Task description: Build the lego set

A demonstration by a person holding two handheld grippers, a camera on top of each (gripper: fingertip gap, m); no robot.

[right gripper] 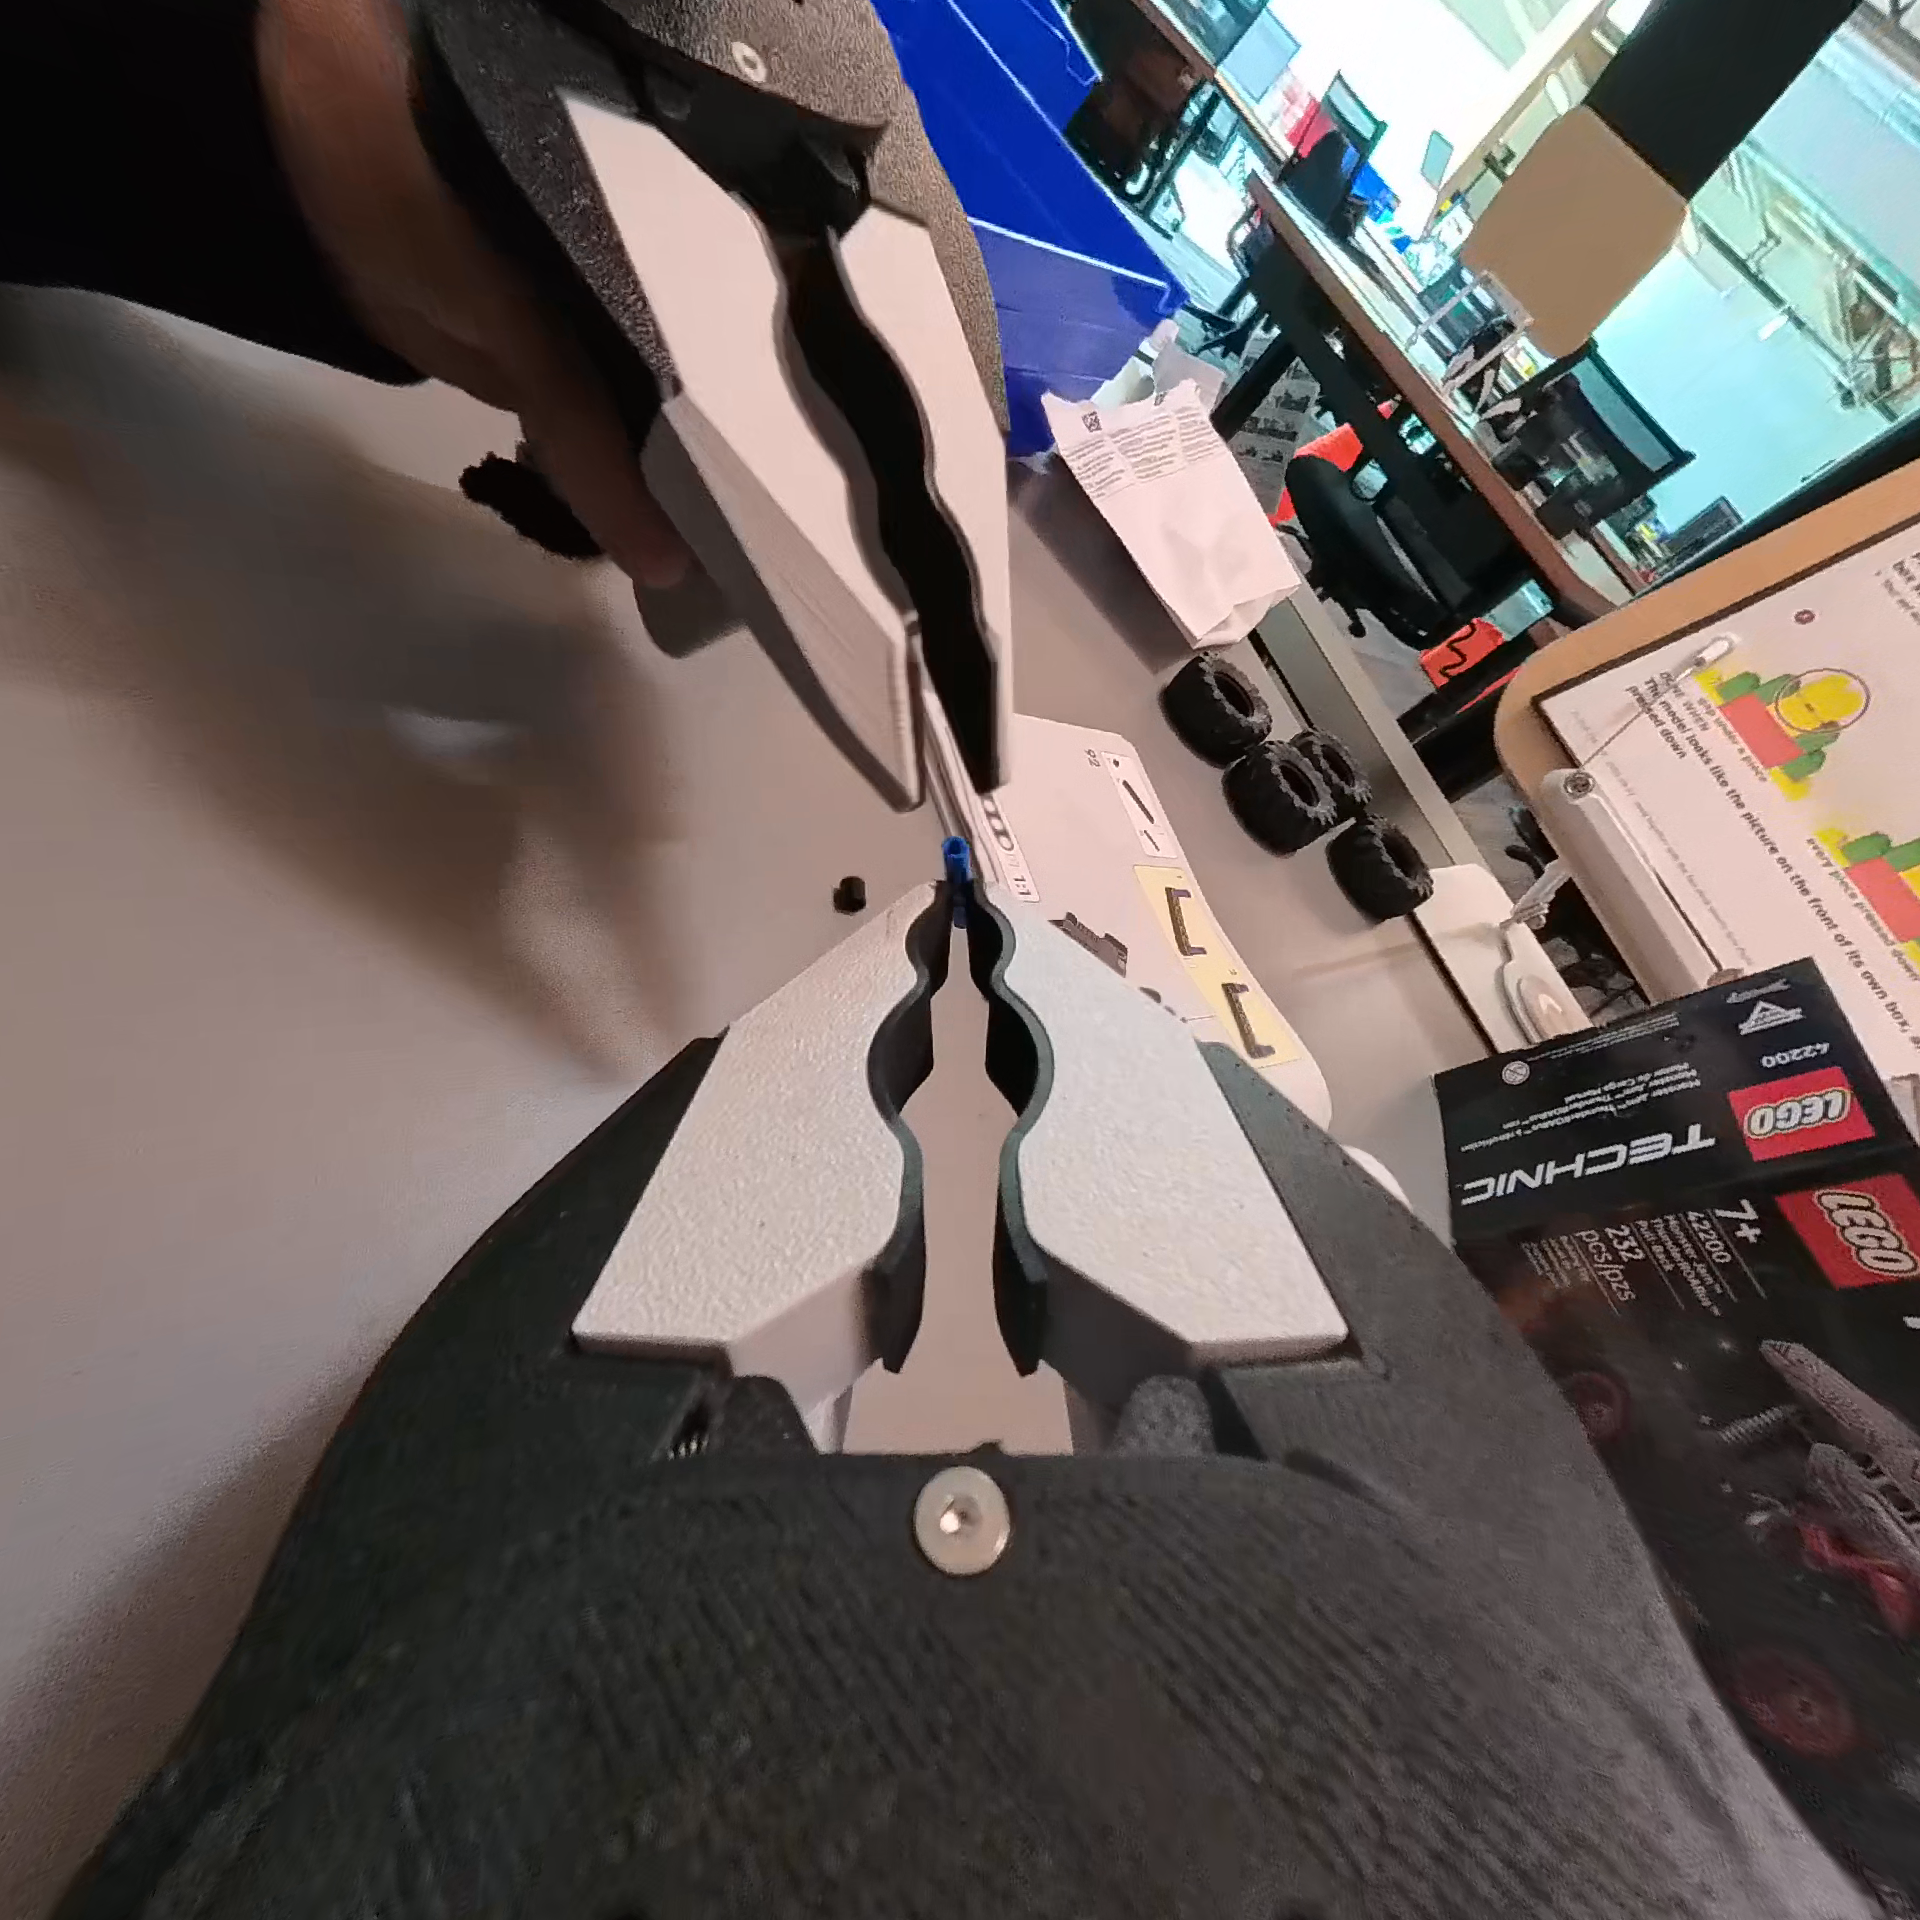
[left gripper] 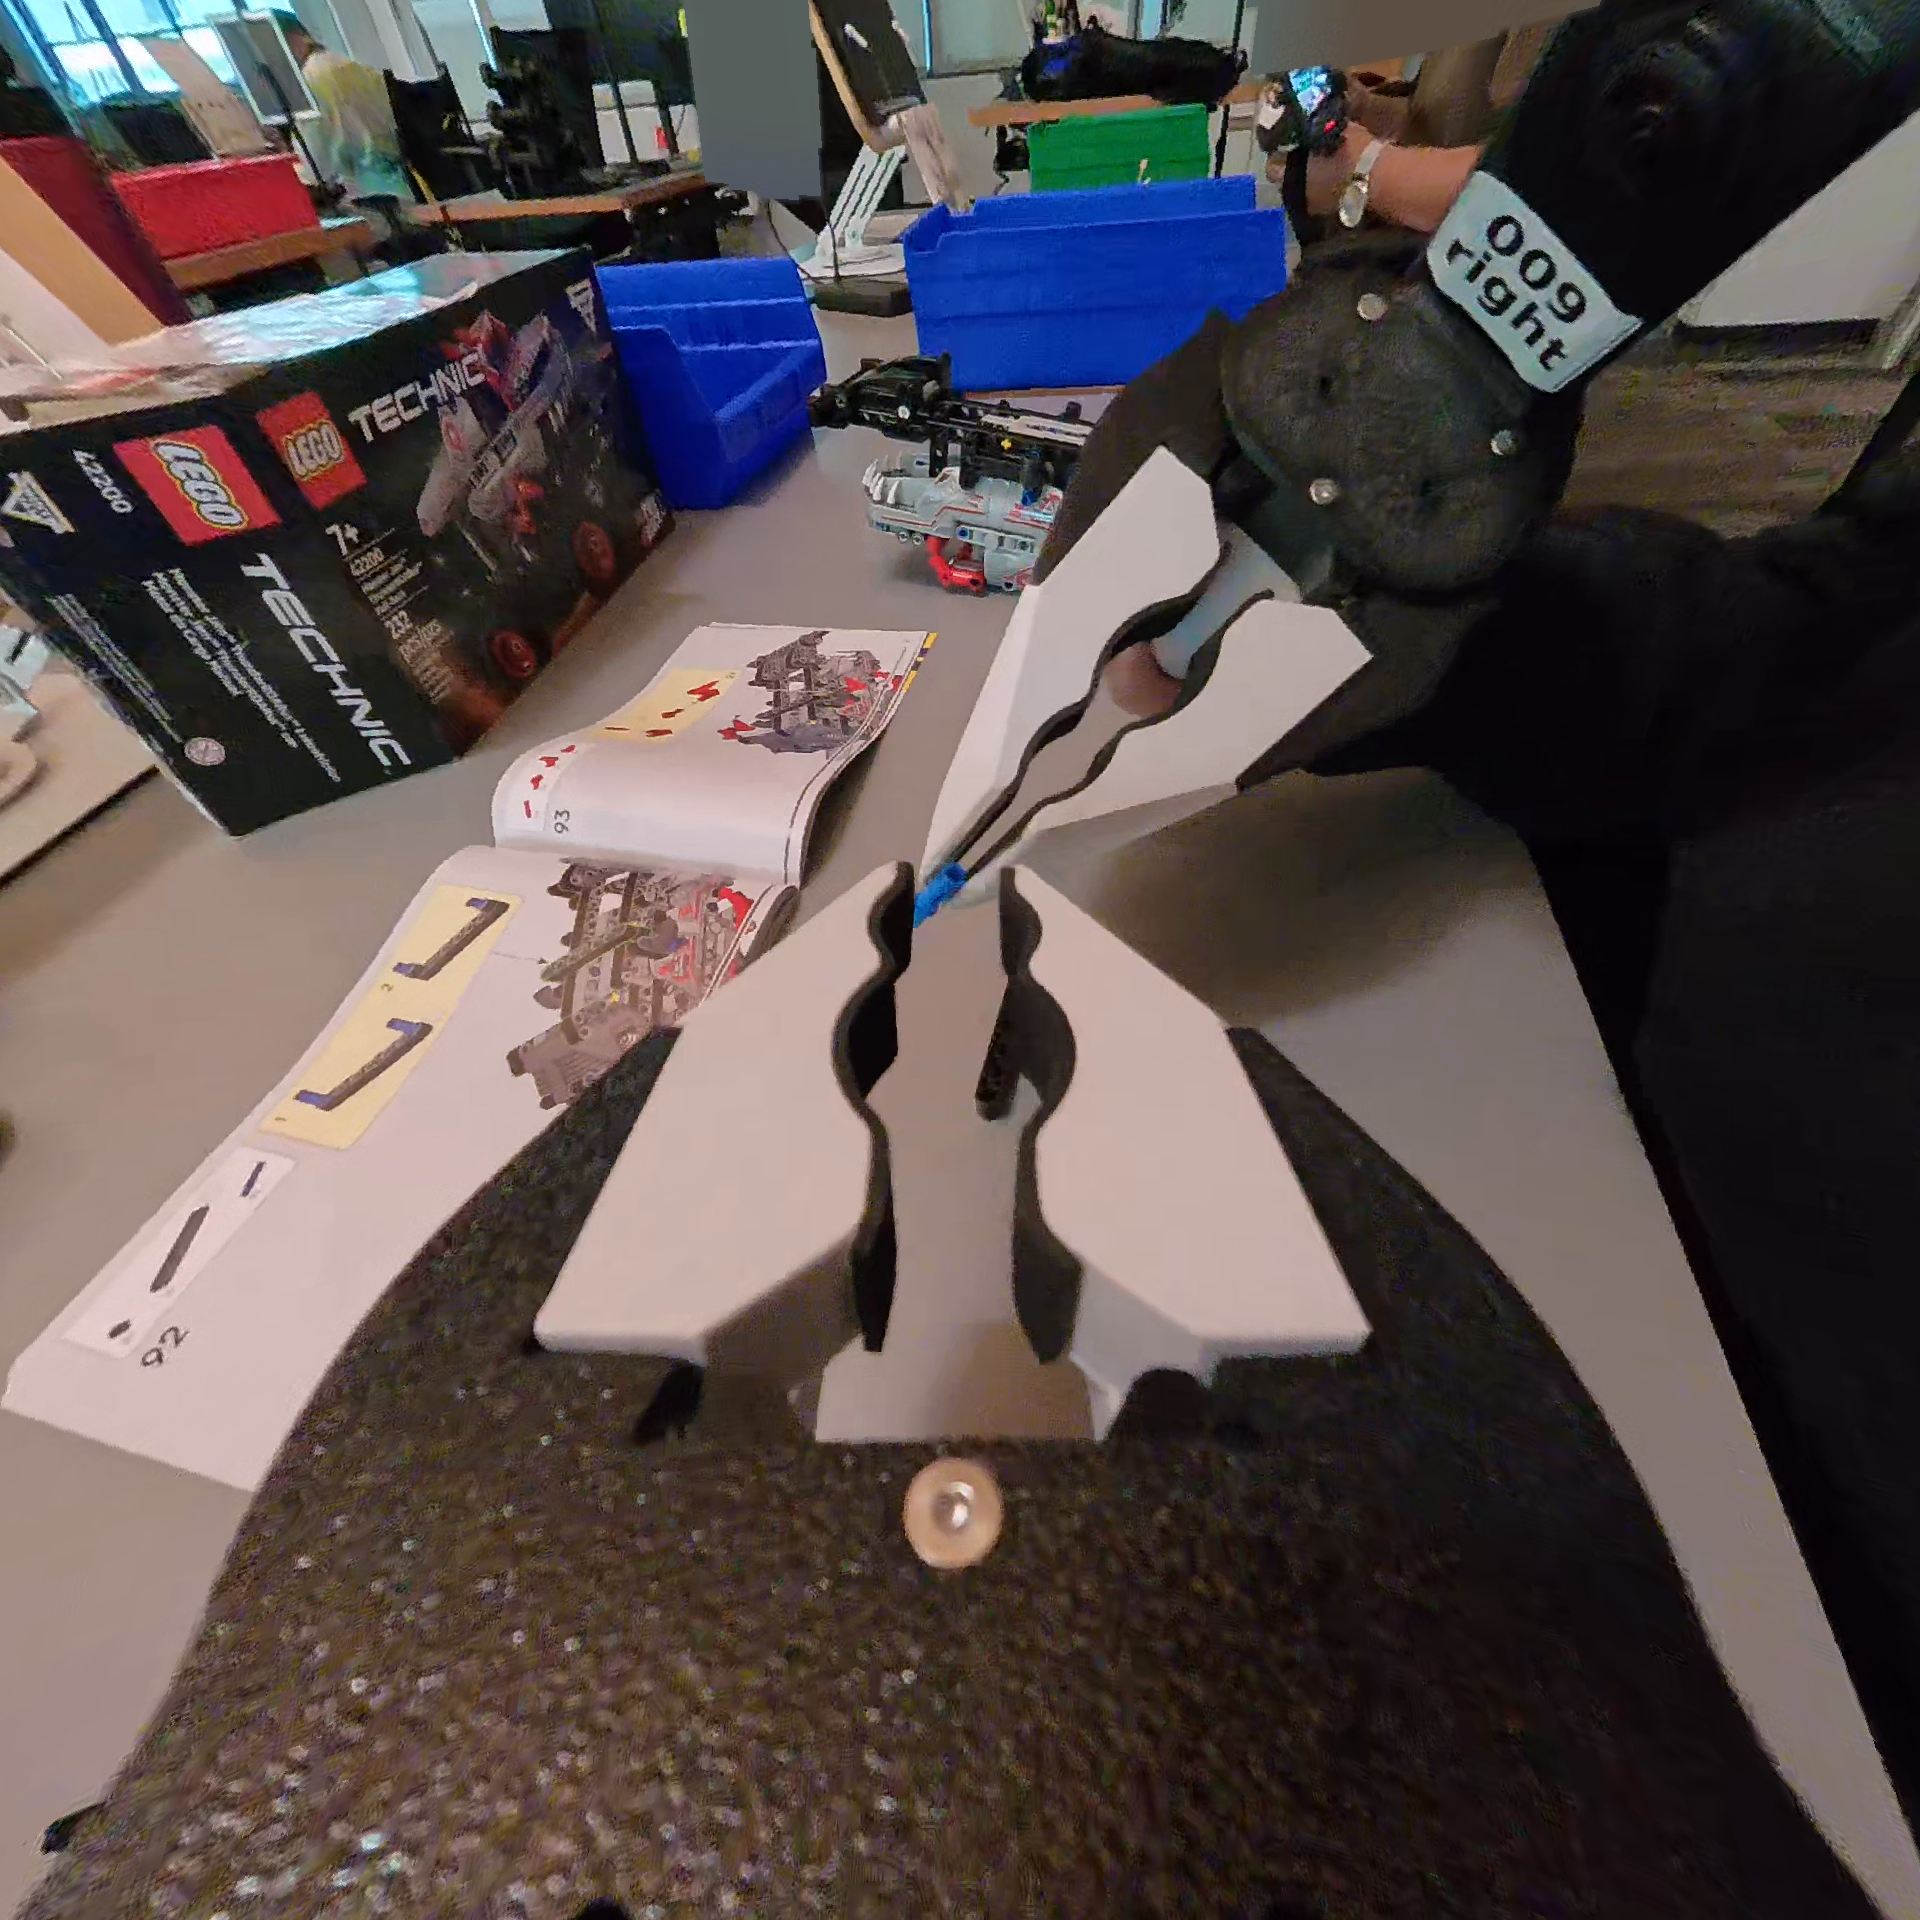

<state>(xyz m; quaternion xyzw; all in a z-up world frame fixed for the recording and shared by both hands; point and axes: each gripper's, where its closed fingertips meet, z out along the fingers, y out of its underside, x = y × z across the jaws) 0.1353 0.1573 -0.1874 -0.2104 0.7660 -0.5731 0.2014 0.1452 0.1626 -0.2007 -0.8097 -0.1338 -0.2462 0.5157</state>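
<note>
My right gripper (right gripper: 958, 902) is shut on a small blue pin (right gripper: 952, 868) that sticks out past its tips. In the left wrist view the right gripper (left gripper: 971, 868) reaches in from the upper right and holds the pin (left gripper: 938, 891) just off my left gripper's tips. My left gripper (left gripper: 956, 888) is a little open, with the table showing through the gap, and hovers above the pin (right gripper: 948, 788). A small black piece (right gripper: 850, 891) lies on the table under it and shows through the gap (left gripper: 992, 1070). The part-built grey model (left gripper: 966, 488) stands farther back.
The open instruction booklet (left gripper: 644, 790) lies left of the grippers, with the black set box (left gripper: 312, 540) behind it. Two blue bins (left gripper: 717, 364) (left gripper: 1091, 270) stand at the back. Several black tyres (right gripper: 1288, 790) and a white paper bag (right gripper: 1164, 499) sit near the table edge. Only a small space, under 4 cm, lies between the two pairs of fingers. From either gripper's tips it is about 30 cm to the part-built grey model (left gripper: 966, 488).
</note>
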